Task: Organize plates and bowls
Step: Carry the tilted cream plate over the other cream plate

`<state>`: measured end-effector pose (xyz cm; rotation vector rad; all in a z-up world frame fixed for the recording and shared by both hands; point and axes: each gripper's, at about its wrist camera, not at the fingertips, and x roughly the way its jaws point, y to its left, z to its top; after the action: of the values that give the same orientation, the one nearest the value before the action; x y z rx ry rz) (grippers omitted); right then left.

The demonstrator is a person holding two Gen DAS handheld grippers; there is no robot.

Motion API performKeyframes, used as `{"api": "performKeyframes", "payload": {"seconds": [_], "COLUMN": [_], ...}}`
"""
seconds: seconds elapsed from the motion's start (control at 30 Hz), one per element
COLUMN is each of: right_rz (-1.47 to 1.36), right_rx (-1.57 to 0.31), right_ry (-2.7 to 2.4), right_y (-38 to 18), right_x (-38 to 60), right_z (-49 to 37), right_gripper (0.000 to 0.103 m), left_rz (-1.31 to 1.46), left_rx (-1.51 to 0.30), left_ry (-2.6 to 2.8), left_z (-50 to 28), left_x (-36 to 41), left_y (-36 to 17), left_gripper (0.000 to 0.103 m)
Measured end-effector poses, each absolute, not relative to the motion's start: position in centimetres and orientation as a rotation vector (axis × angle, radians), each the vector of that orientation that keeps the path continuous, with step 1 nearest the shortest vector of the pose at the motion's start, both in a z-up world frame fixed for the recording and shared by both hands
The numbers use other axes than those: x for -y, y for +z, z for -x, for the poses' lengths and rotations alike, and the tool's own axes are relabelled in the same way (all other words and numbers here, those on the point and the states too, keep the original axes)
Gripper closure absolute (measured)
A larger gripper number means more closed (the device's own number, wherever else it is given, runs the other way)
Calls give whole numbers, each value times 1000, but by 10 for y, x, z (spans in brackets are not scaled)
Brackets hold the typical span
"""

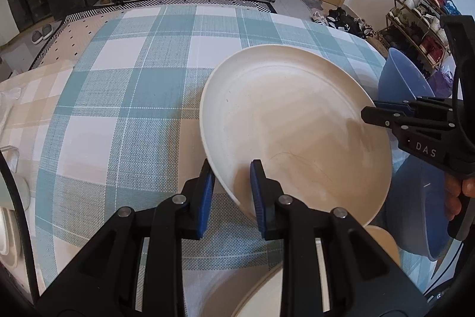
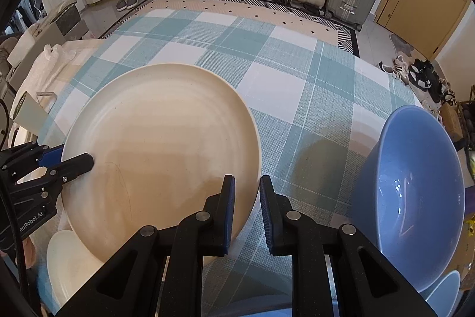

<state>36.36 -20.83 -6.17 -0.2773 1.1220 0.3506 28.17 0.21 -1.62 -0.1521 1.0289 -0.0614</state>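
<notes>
A large cream plate [image 1: 297, 124] [image 2: 160, 138] hangs tilted over the checked tablecloth, gripped at two opposite spots on its rim. My left gripper [image 1: 231, 189] is shut on the near-left rim, one blue pad under the plate and one on top. In the right wrist view it [image 2: 75, 158] comes in from the left edge. My right gripper [image 2: 246, 198] is shut on the plate's right rim and shows in the left wrist view [image 1: 372, 109] at the right. A blue bowl [image 2: 415, 198] [image 1: 397, 76] stands to the right of the plate.
A second cream plate [image 2: 68, 257] [image 1: 261, 293] lies below the held one near the table's front edge. Another blue bowl [image 1: 415, 213] sits at the right, partly behind a hand. The tablecloth [image 1: 133, 85] stretches left and far. Suitcases, drawers and a shoe rack stand beyond the table.
</notes>
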Motion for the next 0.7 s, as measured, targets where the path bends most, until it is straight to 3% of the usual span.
{"api": "performKeyframes", "payload": {"seconds": [0.7], "right_rz": [280], "right_rx": [-1020], "right_ry": [367], "right_y": [-15], "right_x": [202], "right_z": [-319], "right_gripper": [86], "left_rz": [154], "left_rx": [-933], "left_ry": [-49], "left_z": [-229], "left_x": [-8], "left_y": [39], "left_gripper": [82]}}
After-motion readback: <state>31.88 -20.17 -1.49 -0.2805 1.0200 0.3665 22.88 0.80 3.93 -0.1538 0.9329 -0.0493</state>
